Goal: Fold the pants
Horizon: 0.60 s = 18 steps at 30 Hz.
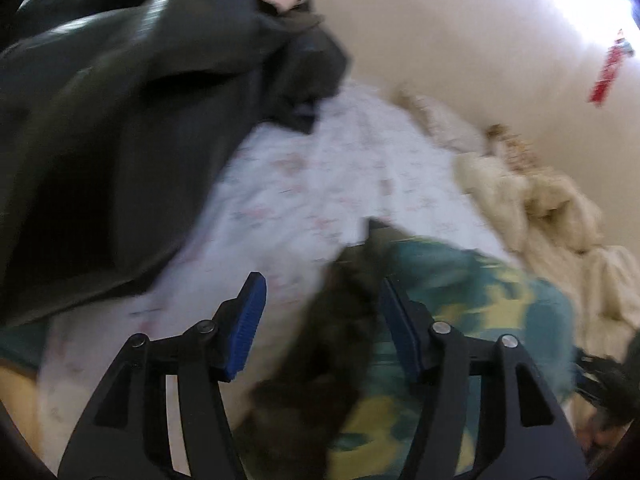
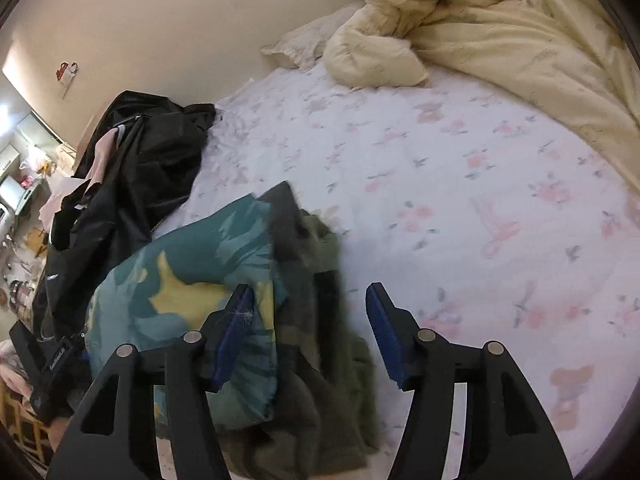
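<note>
Jaws stand apart on both grippers, pads pressing on nothing. The left gripper [image 1: 322, 320] hangs over the dark olive-green pants [image 1: 320, 352], a blurred fold of which lies between its blue pads without being pinched. The right gripper [image 2: 310, 336] likewise straddles the same pants [image 2: 320, 360] at the lower centre of its frame; the garment seems let go to settle on the white floral bedsheet [image 2: 440, 200] for folding. Beside the pants lies a teal and yellow patterned cloth [image 2: 180, 288]. Farther up left sits a heap of black shiny clothing [image 2: 132, 168]. Only the right view shows the cream quilt [image 2: 500, 40] spread wide at upper right; the left view alone shows a red hanging ornament [image 1: 606, 72] on the wall.
</note>
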Each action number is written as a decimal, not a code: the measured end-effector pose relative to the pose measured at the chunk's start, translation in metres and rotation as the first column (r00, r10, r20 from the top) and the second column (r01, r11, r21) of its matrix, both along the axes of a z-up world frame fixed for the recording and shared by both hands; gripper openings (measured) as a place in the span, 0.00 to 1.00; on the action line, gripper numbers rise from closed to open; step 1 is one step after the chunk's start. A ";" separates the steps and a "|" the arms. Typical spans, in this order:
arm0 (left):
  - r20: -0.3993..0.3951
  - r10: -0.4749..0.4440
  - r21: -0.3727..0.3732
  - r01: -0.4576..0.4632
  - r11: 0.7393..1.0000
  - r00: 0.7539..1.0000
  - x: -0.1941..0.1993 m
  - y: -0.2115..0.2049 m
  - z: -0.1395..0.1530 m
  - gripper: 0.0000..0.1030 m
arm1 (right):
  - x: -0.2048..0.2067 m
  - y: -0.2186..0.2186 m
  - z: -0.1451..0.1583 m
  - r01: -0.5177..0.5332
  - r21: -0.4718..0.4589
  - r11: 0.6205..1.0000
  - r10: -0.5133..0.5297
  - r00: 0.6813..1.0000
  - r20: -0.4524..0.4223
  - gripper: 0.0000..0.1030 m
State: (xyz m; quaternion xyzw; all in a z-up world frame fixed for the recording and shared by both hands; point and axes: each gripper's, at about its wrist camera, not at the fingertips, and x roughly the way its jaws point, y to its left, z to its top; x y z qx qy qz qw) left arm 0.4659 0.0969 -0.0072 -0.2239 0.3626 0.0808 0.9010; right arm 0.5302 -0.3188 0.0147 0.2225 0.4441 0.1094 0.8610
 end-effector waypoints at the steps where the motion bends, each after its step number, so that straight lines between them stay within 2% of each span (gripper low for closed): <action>1: -0.003 -0.006 -0.006 0.006 1.000 1.000 -0.003 0.002 0.001 0.53 | -0.002 -0.002 0.002 0.003 0.004 1.000 -0.003 1.000 -0.001 0.58; 4: 0.005 -0.029 0.023 0.029 0.999 1.000 -0.016 0.001 0.012 0.53 | -0.023 -0.005 0.025 -0.024 -0.012 1.000 0.024 0.999 0.028 0.58; 7: 0.014 -0.038 0.096 0.037 0.995 0.999 -0.043 -0.006 0.030 0.54 | -0.053 -0.001 0.050 -0.064 -0.045 0.997 0.067 0.995 0.073 0.59; 9: 0.012 -0.022 0.204 0.019 0.979 1.000 -0.073 -0.016 0.043 0.55 | -0.091 0.008 0.071 -0.099 -0.075 0.992 0.108 0.986 0.124 0.59; 12: 0.018 -0.078 0.230 0.072 0.971 0.997 -0.119 -0.026 0.054 0.58 | -0.141 0.026 0.091 -0.135 -0.141 0.981 0.157 0.974 0.162 0.61; 14: 0.020 -0.106 0.233 0.098 0.968 0.994 -0.150 -0.032 0.062 0.58 | -0.182 0.041 0.103 -0.145 -0.198 0.969 0.184 0.964 0.192 0.68; 17: 0.023 -0.139 0.211 0.131 0.969 0.990 -0.202 -0.039 0.079 0.58 | -0.234 0.052 0.115 -0.156 -0.186 0.970 0.195 0.958 0.211 0.73; 18: 0.030 -0.152 0.213 0.142 0.967 0.988 -0.215 -0.043 0.084 0.58 | -0.248 0.054 0.117 -0.140 -0.191 0.972 0.180 0.960 0.215 0.78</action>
